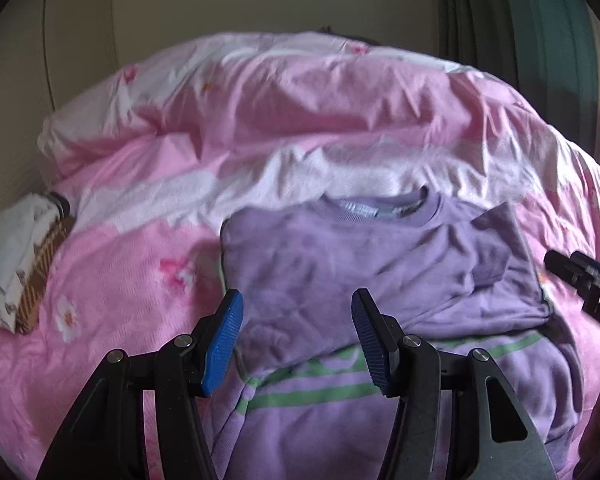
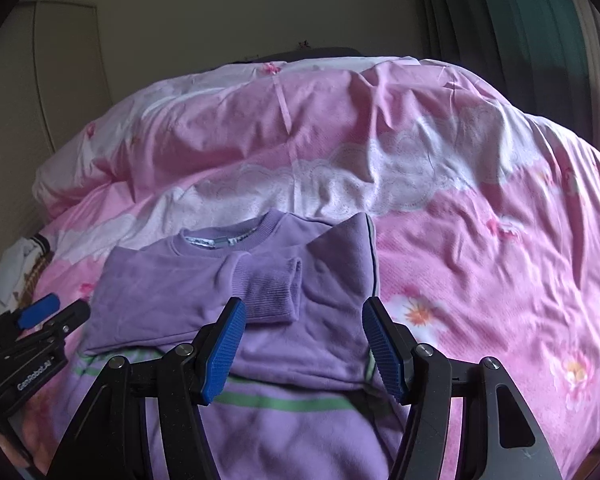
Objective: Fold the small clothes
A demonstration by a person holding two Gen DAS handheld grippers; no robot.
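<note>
A small purple sweatshirt (image 1: 360, 264) lies on the pink bed, its sides and both sleeves folded in over the body, collar at the far end. It also shows in the right wrist view (image 2: 228, 292), with a ribbed cuff (image 2: 274, 292) on top. Its near part carries green stripes (image 1: 312, 394). My left gripper (image 1: 297, 338) is open and empty, just above the sweatshirt's left half. My right gripper (image 2: 303, 350) is open and empty above the right half. Each gripper shows in the other's view: the right one (image 1: 580, 286), the left one (image 2: 40, 316).
A pink floral duvet (image 2: 480, 248) covers the bed, bunched in a ridge (image 1: 292, 112) behind the sweatshirt. White clothes over a woven basket (image 1: 28, 264) sit at the left edge. A wall and green curtains (image 2: 540, 32) stand behind.
</note>
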